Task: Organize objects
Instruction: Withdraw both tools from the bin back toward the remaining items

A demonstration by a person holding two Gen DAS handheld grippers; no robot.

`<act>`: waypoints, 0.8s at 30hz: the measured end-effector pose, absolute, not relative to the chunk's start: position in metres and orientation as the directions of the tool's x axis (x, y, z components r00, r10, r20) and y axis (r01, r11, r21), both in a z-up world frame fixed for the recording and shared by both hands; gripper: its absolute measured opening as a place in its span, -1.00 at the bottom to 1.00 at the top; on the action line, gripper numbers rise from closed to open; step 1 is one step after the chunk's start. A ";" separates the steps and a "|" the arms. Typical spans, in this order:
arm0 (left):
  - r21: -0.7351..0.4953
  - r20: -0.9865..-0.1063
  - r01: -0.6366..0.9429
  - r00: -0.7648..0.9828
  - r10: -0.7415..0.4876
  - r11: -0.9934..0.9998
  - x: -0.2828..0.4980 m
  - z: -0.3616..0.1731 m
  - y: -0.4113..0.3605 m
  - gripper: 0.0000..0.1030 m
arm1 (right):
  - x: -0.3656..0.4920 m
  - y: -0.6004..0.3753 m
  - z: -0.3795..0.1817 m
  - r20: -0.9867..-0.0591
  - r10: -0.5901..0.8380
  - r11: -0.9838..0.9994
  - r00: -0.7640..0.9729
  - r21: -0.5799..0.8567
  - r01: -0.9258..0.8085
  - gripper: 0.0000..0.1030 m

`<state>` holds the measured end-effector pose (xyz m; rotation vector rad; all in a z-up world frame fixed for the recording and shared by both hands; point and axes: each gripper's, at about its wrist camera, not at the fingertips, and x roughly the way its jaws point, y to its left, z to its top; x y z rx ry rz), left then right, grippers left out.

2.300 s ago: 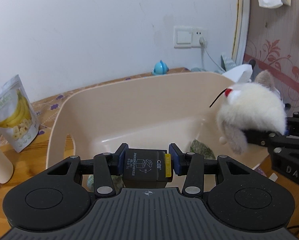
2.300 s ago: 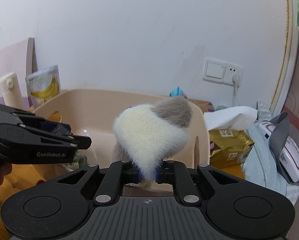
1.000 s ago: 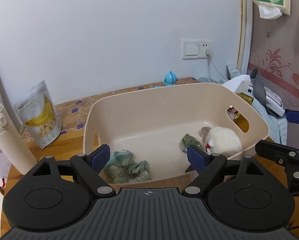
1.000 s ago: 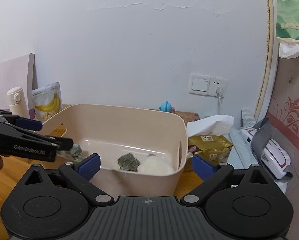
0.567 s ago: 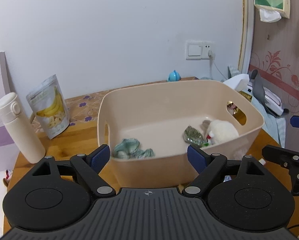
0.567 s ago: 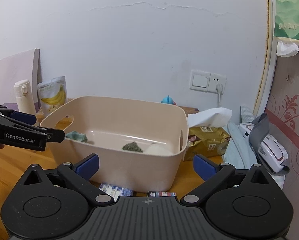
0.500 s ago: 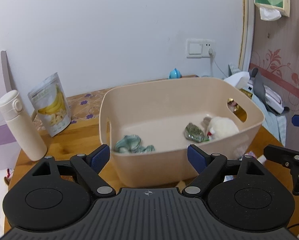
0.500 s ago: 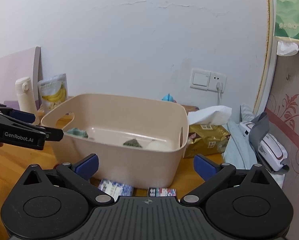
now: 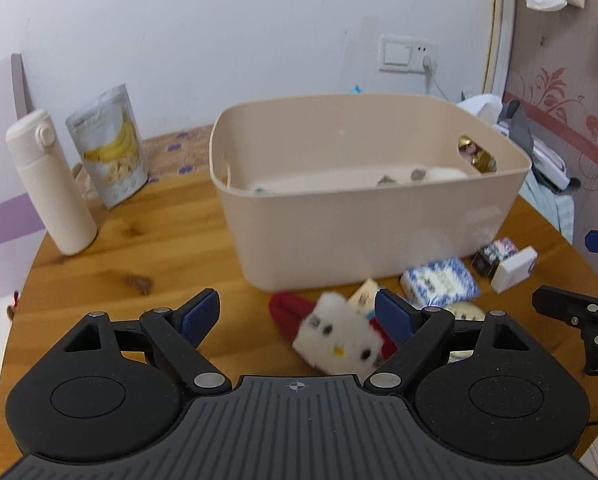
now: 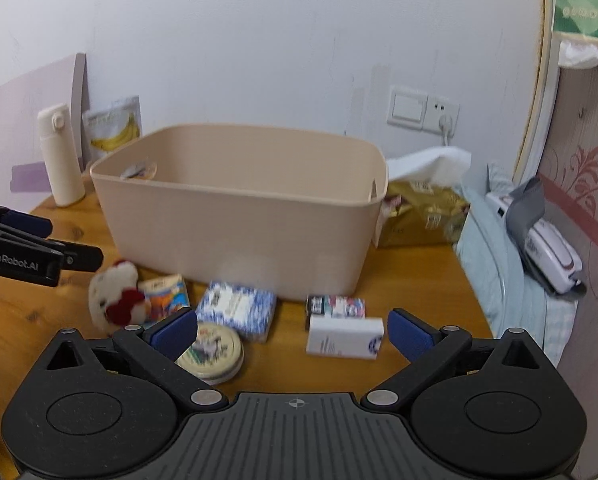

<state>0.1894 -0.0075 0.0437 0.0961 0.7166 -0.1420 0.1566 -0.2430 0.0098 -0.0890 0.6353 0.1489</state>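
Observation:
A beige plastic bin [image 9: 371, 240] stands on the round wooden table; a white plush toy [image 9: 443, 173] and a green item lie inside it. In front of the bin lie a white cat plush with a red bow [image 9: 339, 342], an orange packet [image 10: 167, 292], a blue patterned box [image 10: 237, 308], a round tin [image 10: 213, 350], a small colourful box [image 10: 337, 306] and a white box [image 10: 345, 342]. My left gripper [image 9: 297, 316] is open, low over the cat plush, which sits near its right finger. My right gripper [image 10: 293, 334] is open above the tin and the white box.
A cream thermos [image 9: 51, 184] and a banana-chip pouch [image 9: 109, 148] stand left of the bin. A gold bag [image 10: 423, 210], white tissue, a pale blue cloth and a white-grey device [image 10: 547, 248] crowd the right. A wall socket with a plugged cable is behind.
Both grippers have drawn back from the bin and dropped lower, still open. The loose items in front of the bin have come into view, and the bin's contents are mostly hidden by its wall.

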 end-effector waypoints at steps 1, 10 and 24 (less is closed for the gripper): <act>0.037 -0.664 0.161 0.741 -0.096 0.986 0.188 0.041 -0.006 0.68 | 0.156 -0.243 0.007 -0.602 0.109 0.986 0.791 -0.038 -0.165 1.00; 0.015 -0.702 0.167 0.704 -0.108 0.986 0.177 0.020 -0.001 0.68 | 0.150 -0.248 -0.013 -0.641 0.123 0.986 0.757 -0.006 -0.166 1.00; 0.006 -0.740 0.161 0.665 -0.104 0.987 0.176 -0.001 0.015 0.68 | 0.147 -0.241 -0.040 -0.707 0.109 0.985 0.699 -0.015 -0.169 1.00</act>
